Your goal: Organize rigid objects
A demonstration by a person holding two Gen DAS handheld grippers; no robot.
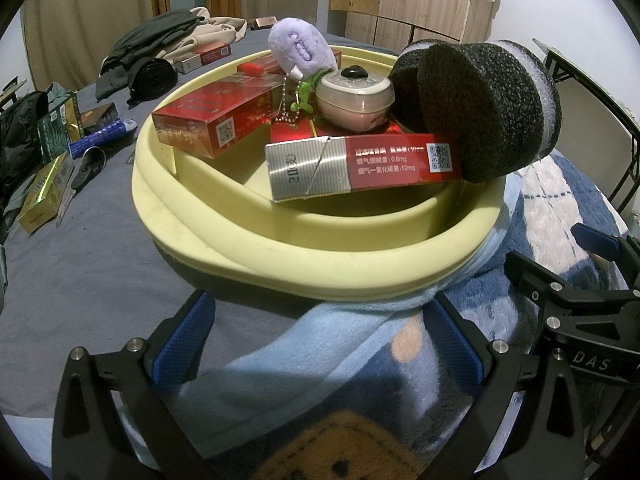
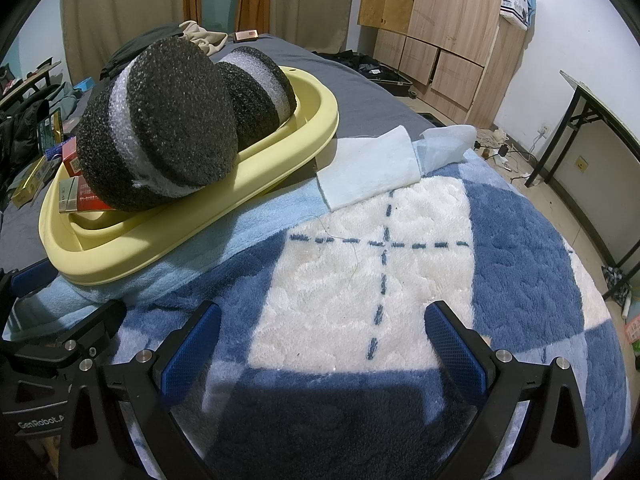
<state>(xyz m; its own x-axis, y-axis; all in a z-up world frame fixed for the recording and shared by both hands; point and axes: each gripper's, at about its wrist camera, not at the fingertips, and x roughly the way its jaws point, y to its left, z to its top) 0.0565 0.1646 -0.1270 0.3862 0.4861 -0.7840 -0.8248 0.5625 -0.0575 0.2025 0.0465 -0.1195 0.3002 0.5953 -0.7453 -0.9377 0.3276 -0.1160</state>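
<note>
A pale yellow oval basin (image 1: 280, 256) sits on the bed, also in the right wrist view (image 2: 200, 220). It holds red cigarette cartons (image 1: 208, 120), a silver-and-red carton (image 1: 360, 166), a pink round case (image 1: 354, 102), a purple plush keychain (image 1: 300, 50) and two dark foam discs (image 1: 488, 108), the nearer one large in the right wrist view (image 2: 160, 128). My left gripper (image 1: 320, 336) is open and empty just before the basin's near rim. My right gripper (image 2: 320, 340) is open and empty over the blue-and-white blanket (image 2: 400, 272), right of the basin.
On the grey sheet left of the basin lie gold and green boxes (image 1: 44, 190), a blue textured handle (image 1: 100, 138), another red carton (image 1: 204, 58) and dark clothes (image 1: 148, 52). A pale blue cloth (image 2: 368, 168) lies beside the basin. Wooden cabinets (image 2: 440, 40) and a folding table (image 2: 600, 120) stand right.
</note>
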